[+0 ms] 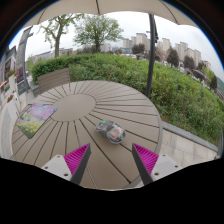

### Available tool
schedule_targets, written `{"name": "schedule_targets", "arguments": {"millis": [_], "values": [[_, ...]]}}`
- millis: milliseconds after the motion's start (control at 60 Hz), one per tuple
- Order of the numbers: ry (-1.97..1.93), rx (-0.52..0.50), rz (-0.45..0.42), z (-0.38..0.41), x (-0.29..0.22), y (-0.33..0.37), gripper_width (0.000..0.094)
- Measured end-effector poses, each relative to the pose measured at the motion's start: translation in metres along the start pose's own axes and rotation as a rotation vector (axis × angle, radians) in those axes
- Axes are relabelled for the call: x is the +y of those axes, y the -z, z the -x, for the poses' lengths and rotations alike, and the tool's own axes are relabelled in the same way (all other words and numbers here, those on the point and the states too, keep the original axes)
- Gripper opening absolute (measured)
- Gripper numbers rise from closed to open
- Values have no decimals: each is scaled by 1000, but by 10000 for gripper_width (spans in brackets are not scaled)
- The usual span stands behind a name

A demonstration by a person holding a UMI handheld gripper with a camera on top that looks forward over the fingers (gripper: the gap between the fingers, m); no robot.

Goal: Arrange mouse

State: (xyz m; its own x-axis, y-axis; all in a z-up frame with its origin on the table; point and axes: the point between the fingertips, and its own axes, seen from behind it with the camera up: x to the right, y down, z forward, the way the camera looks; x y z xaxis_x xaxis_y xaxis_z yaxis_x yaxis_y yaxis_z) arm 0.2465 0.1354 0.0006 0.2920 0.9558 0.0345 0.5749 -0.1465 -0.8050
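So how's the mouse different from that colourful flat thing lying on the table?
The mouse is small, rounded and greyish, lying just ahead of the open gripper; the colourful booklet is flat, larger and green-pink, off to the left near the table's edge. The mouse stands proud of the slats; the booklet lies flush. Both rest on the round slatted table, and neither is touched by the fingers.

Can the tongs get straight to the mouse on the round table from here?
Probably yes. The mouse lies just ahead of the open tongs, roughly centred between the fingers, on the slatted round table. Nothing sits between them; the booklet lies well off to the side.
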Motion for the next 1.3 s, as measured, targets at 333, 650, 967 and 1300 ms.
{"name": "schedule_targets", "arguments": {"millis": [333, 650, 967, 1300], "values": [[-17, -2, -1, -11, -18, -58, 853], [-15, 18, 0, -23, -41, -91, 862], [-34, 23, 23, -21, -47, -101, 551], [-78, 144, 14, -15, -112, -60, 371]]}}
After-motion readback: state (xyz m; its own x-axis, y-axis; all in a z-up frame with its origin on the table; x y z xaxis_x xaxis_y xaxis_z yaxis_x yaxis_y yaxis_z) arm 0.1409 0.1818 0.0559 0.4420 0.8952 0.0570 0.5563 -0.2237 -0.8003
